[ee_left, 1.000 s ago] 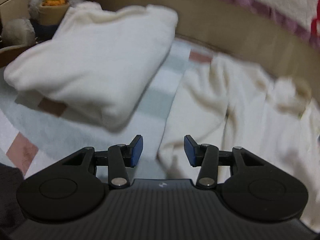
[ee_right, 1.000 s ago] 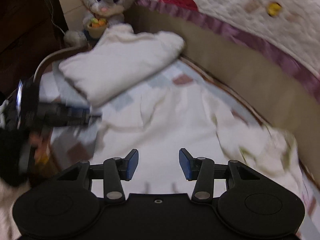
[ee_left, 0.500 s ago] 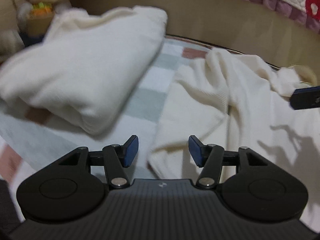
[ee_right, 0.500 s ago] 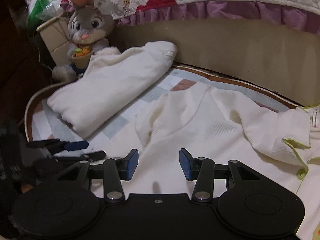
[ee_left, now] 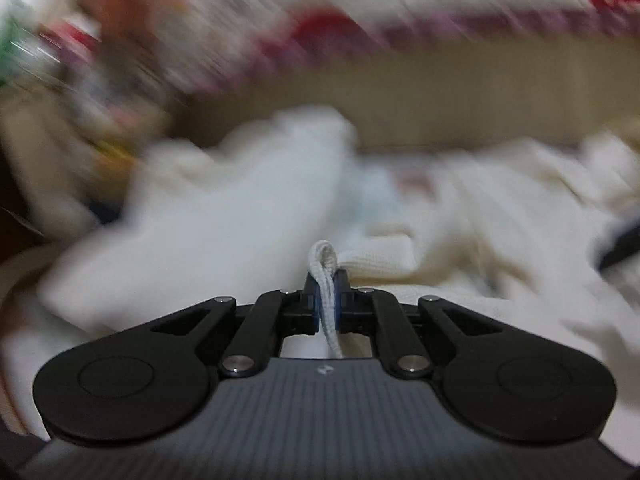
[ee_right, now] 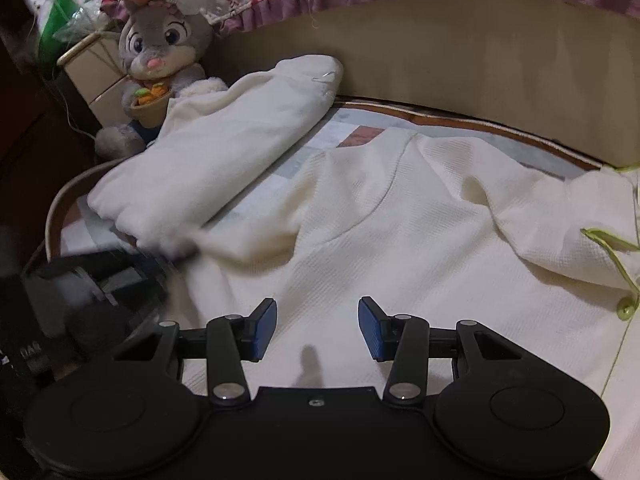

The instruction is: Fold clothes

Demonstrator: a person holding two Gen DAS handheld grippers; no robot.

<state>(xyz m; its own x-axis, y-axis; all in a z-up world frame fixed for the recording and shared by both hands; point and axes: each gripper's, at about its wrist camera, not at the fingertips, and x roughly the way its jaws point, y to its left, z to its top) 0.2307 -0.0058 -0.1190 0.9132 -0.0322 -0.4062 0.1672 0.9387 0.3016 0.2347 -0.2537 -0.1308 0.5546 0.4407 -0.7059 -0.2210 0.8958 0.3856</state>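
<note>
A cream waffle-knit shirt (ee_right: 420,208) with green-trimmed buttons lies spread on the patchwork bed. My left gripper (ee_left: 327,300) is shut on a folded edge of the shirt (ee_left: 325,268), which sticks up between its blue pads; that view is blurred by motion. In the right wrist view the left gripper (ee_right: 100,280) shows as a dark blur at the shirt's left edge. My right gripper (ee_right: 317,330) hangs open just above the shirt's body, nothing between its fingers.
A folded white garment (ee_right: 224,148) lies at the back left of the bed. A grey plush rabbit (ee_right: 160,52) sits behind it. A beige padded bed rail (ee_right: 460,80) runs along the far side, a quilt above it.
The left gripper went from open beside the shirt's edge to shut on that edge and is lifting it. The right gripper came down closer to the shirt, still open.
</note>
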